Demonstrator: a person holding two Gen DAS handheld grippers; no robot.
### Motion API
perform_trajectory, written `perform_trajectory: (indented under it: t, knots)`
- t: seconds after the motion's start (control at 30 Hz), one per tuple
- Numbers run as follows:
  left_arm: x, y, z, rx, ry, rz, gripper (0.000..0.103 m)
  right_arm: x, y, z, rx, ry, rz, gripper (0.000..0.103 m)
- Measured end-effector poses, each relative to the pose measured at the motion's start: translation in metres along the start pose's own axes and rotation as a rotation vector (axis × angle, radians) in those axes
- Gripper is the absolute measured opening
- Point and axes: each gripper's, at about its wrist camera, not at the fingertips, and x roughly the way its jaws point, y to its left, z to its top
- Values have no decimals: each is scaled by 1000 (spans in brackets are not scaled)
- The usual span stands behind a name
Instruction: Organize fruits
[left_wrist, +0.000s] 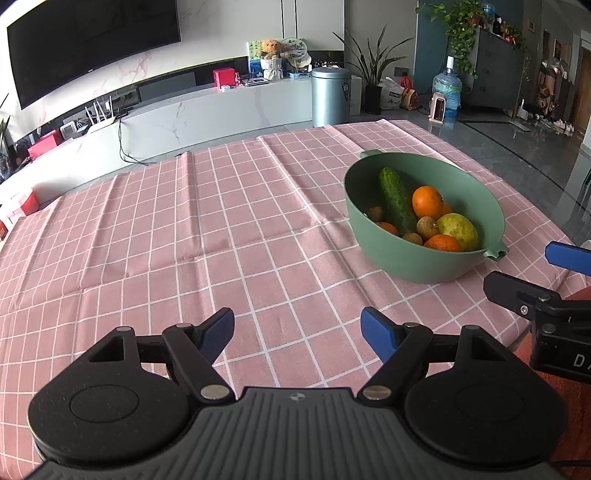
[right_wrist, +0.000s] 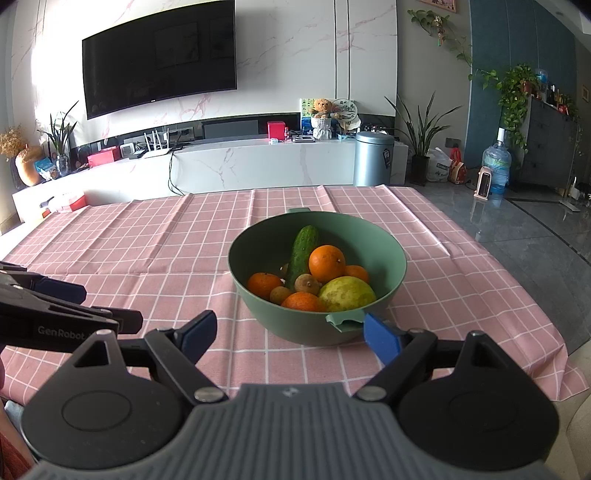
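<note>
A green bowl (right_wrist: 258, 314) stands on the pink checked tablecloth (right_wrist: 147, 243). It holds a cucumber (right_wrist: 302, 251), several oranges (right_wrist: 327, 263), a yellow-green pear-like fruit (right_wrist: 347, 294) and small brown fruits (right_wrist: 306, 284). My right gripper (right_wrist: 291, 338) is open and empty, just in front of the bowl's near handle. My left gripper (left_wrist: 297, 332) is open and empty over bare cloth, left of the bowl (left_wrist: 388, 254). Each gripper shows at the edge of the other's view.
The table's right edge drops to a grey tiled floor (right_wrist: 517, 229). Behind the table are a white TV cabinet (right_wrist: 258, 162), a wall TV (right_wrist: 159, 55), a grey bin (right_wrist: 373, 158), plants and a water bottle (right_wrist: 496, 166).
</note>
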Motion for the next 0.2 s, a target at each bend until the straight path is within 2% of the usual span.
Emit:
perform_trajectory:
  t: [0.2]
  knots:
    - [-1,2,-1,-5,-13,-2,91,0,0,0,0,0,0,83]
